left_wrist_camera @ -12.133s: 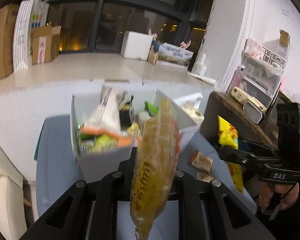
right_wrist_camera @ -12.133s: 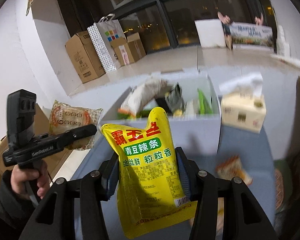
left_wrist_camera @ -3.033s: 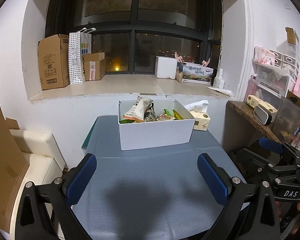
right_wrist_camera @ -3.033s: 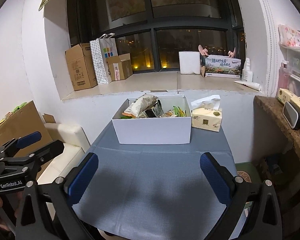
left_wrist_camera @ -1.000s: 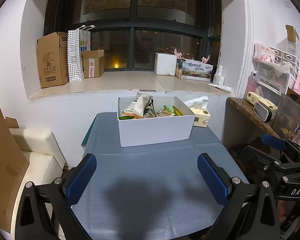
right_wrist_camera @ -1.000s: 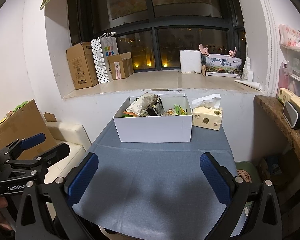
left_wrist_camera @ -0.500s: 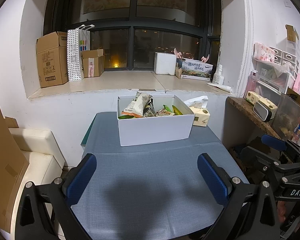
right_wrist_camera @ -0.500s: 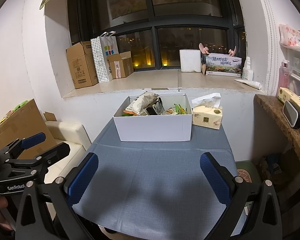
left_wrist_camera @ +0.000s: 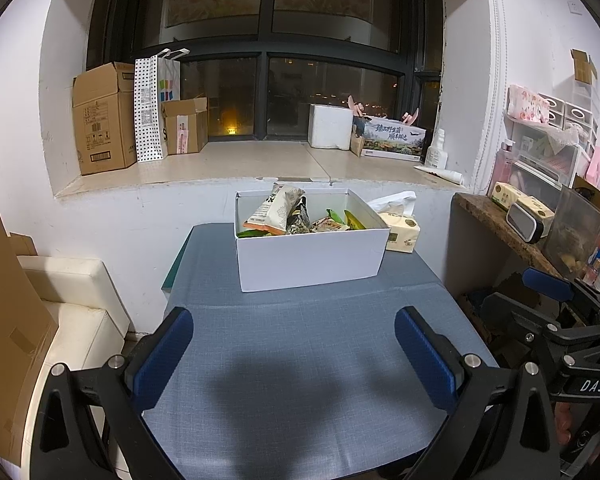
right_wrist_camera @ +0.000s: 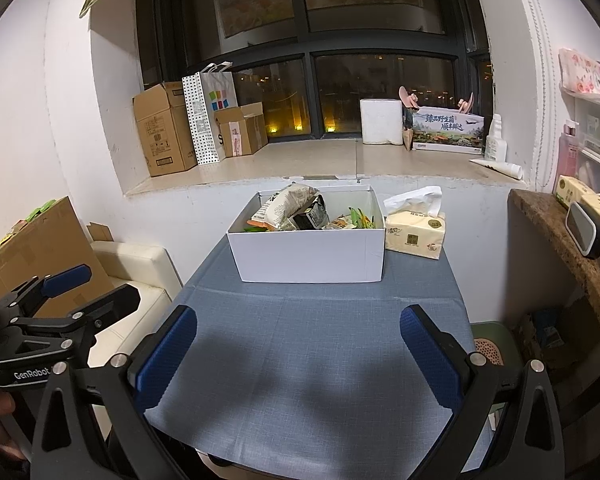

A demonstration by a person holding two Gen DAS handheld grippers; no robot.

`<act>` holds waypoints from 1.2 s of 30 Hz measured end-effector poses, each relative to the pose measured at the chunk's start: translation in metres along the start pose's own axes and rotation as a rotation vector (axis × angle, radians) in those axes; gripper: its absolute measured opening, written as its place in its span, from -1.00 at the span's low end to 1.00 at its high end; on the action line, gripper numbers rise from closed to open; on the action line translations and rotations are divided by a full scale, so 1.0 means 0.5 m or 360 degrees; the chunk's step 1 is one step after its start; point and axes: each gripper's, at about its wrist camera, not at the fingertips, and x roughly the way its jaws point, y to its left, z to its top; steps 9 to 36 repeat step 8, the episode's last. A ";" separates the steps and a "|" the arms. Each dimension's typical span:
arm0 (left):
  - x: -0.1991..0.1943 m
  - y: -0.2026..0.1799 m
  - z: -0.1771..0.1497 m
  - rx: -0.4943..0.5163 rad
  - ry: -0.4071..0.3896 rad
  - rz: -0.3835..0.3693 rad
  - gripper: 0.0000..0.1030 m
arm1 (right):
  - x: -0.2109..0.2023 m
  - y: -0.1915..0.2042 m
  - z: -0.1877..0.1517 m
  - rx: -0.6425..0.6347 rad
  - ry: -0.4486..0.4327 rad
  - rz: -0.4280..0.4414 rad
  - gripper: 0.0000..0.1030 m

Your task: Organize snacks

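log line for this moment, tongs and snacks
left tongs: open, empty | right tongs: open, empty | snacks: all in white box | tissue pack: right of box | table: no loose snacks

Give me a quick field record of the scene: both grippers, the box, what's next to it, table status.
left gripper: open, holds nothing, above the near end of the table
right gripper: open, holds nothing, alongside the left one
white box: far end of the blue table, open top, snack packets piled inside
tissue pack: right of the box, on the table
loose snacks on table: none in view
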 end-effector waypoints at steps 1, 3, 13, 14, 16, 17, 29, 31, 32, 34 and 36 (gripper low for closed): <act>-0.001 0.001 0.002 -0.0001 0.0001 -0.0001 1.00 | 0.000 0.000 0.000 0.0000 0.0000 0.0001 1.00; -0.001 0.002 0.003 -0.0002 0.0004 -0.0004 1.00 | 0.000 0.000 0.000 0.0000 0.0000 0.0000 1.00; 0.000 0.005 0.005 0.0000 0.0001 -0.0011 1.00 | 0.000 0.001 0.000 -0.0001 0.0000 0.0001 1.00; 0.000 0.005 0.005 0.0000 0.0001 -0.0011 1.00 | 0.000 0.001 0.000 -0.0001 0.0000 0.0001 1.00; 0.000 0.005 0.005 0.0000 0.0001 -0.0011 1.00 | 0.000 0.001 0.000 -0.0001 0.0000 0.0001 1.00; 0.000 0.005 0.005 0.0000 0.0001 -0.0011 1.00 | 0.000 0.001 0.000 -0.0001 0.0000 0.0001 1.00; 0.000 0.005 0.005 0.0000 0.0001 -0.0011 1.00 | 0.000 0.001 0.000 -0.0001 0.0000 0.0001 1.00; 0.000 0.005 0.005 0.0000 0.0001 -0.0011 1.00 | 0.000 0.001 0.000 -0.0001 0.0000 0.0001 1.00; 0.000 0.005 0.005 0.0000 0.0001 -0.0011 1.00 | 0.000 0.001 0.000 -0.0001 0.0000 0.0001 1.00; 0.000 0.005 0.005 0.0000 0.0001 -0.0011 1.00 | 0.000 0.001 0.000 -0.0001 0.0000 0.0001 1.00; 0.000 0.005 0.005 0.0000 0.0001 -0.0011 1.00 | 0.000 0.001 0.000 -0.0001 0.0000 0.0001 1.00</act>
